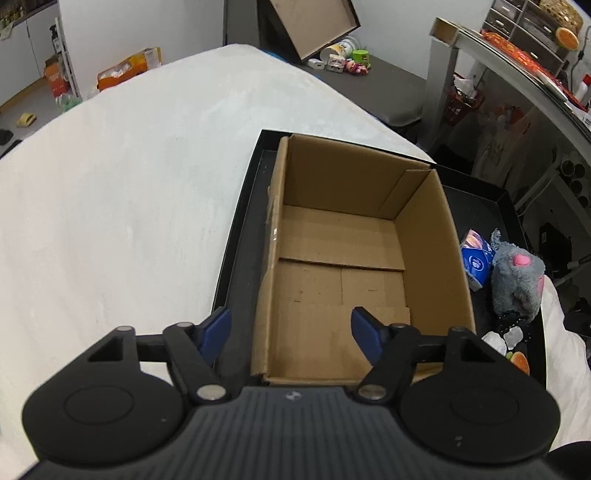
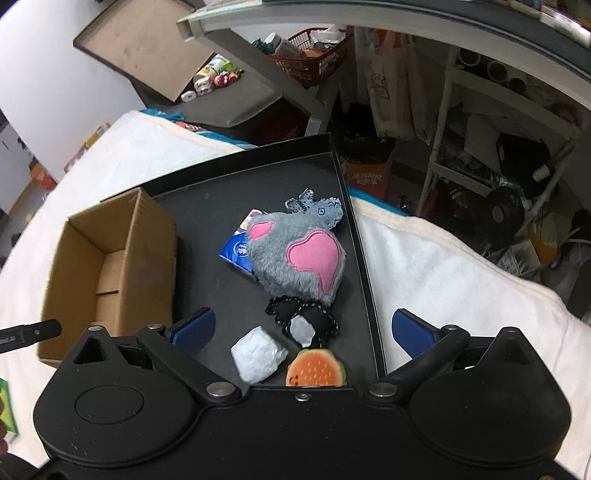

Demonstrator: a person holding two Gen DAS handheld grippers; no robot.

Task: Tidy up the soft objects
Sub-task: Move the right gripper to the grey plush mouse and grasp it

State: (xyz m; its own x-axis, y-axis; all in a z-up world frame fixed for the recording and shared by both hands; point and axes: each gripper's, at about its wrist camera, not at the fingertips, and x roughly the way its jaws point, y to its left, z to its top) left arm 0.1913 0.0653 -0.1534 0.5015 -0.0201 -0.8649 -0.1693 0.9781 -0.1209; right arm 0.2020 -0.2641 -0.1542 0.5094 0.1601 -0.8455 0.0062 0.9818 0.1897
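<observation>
An empty cardboard box [image 1: 343, 258] stands in the left part of a black tray [image 1: 236, 236]. My left gripper [image 1: 291, 332] is open and empty, above the box's near left wall. Right of the box lie a grey and pink plush toy [image 2: 299, 254], a blue tissue pack [image 2: 238, 247], a black stitched soft piece [image 2: 306, 319], a white soft lump [image 2: 258, 354] and a watermelon-slice plush [image 2: 316, 371]. My right gripper [image 2: 303, 332] is open and empty, above the black piece and white lump. The box also shows in the right wrist view [image 2: 110, 266].
The tray [image 2: 354, 236] rests on a white cloth-covered surface [image 1: 122, 192]. Beyond it stand a metal-framed desk [image 2: 280, 62], a red basket [image 2: 314, 55], cluttered shelves [image 2: 498, 122] and a leaning cardboard lid [image 1: 314, 22]. A green object [image 2: 7, 410] sits at the left edge.
</observation>
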